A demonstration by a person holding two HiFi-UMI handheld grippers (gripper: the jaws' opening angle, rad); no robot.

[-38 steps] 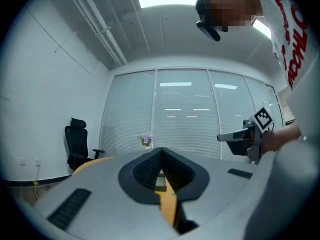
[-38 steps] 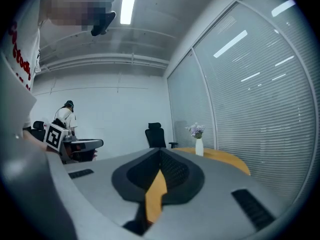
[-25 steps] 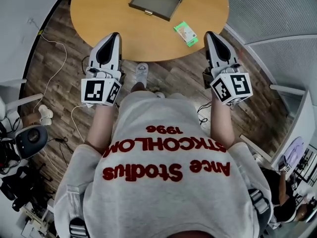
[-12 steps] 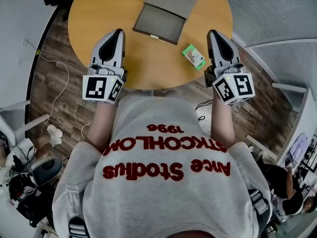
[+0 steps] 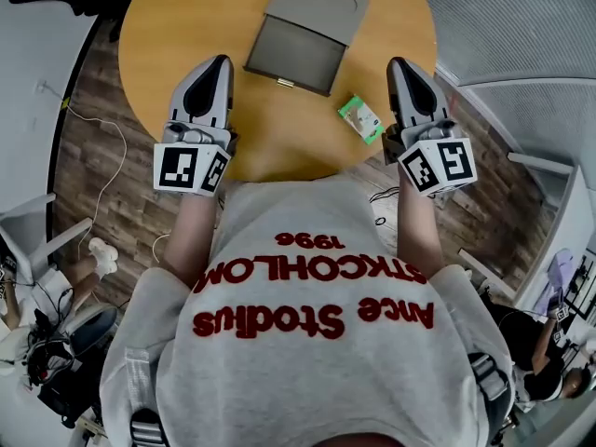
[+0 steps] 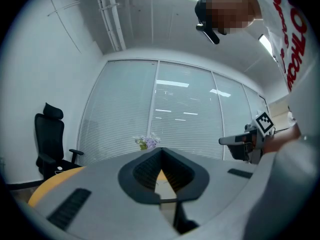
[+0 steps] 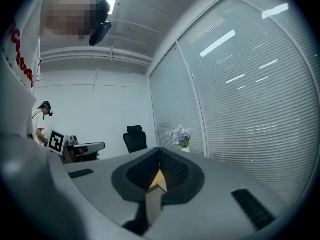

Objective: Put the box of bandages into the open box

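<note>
The box of bandages, small, green and white, lies flat near the front right edge of the round wooden table. The open box is grey, its lid folded back, and sits at the table's middle, farther away. My left gripper hovers over the table's left front, shut and holding nothing. My right gripper is shut and empty too, just right of the bandage box and apart from it. In the left gripper view the left gripper points level across the room, as does the right gripper in its own view.
A black office chair stands by the table's far side, and a vase of flowers stands before the glass wall with blinds. Cables trail over the wooden floor at the left. Another person is at the lower right.
The table, the open box and the bandage box have slid down the head view, closer to me. Both grippers now reach over the table's front part, still shut.
</note>
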